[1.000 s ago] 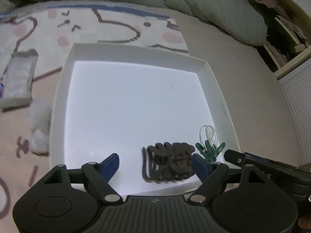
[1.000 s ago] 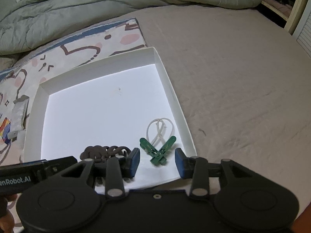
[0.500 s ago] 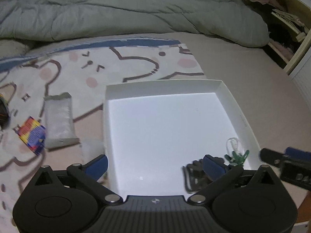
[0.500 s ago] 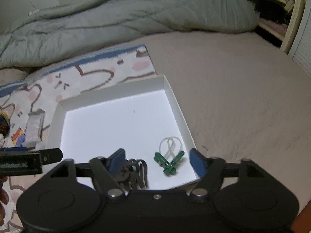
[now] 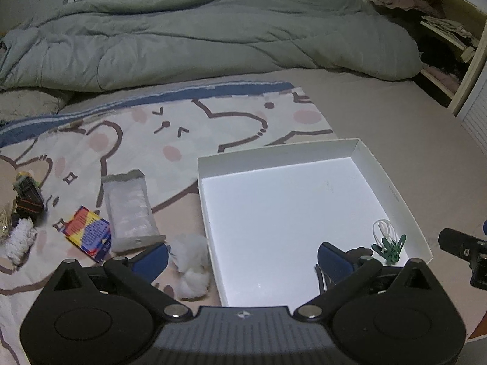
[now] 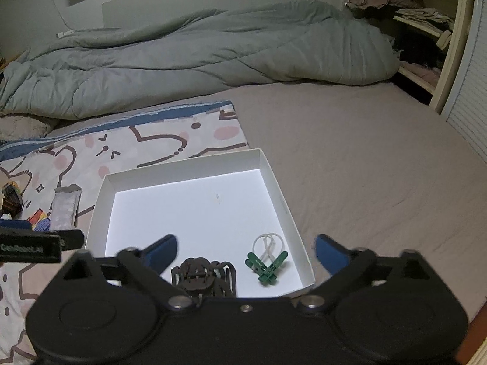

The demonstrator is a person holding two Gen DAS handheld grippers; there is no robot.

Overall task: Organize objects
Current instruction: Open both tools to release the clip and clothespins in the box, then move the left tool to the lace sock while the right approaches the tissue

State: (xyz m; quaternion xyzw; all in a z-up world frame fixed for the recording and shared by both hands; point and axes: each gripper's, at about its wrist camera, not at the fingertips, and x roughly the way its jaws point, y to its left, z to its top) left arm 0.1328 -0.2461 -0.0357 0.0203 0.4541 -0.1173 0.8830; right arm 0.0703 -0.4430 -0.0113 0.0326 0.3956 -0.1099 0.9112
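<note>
Your left gripper gapes empty; the right gripper is opening, nothing between. Hair claw and green pegs lie in the white box, corner-grouped, probably to leave floor free.

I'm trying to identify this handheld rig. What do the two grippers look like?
Both match: the left gripper and right gripper each have a matte black body with two round housings, black linkage arms with silver pivot pins, and blue pads on the jaws. The left one, seen from the right camera, bears white lettering on its side.
</note>
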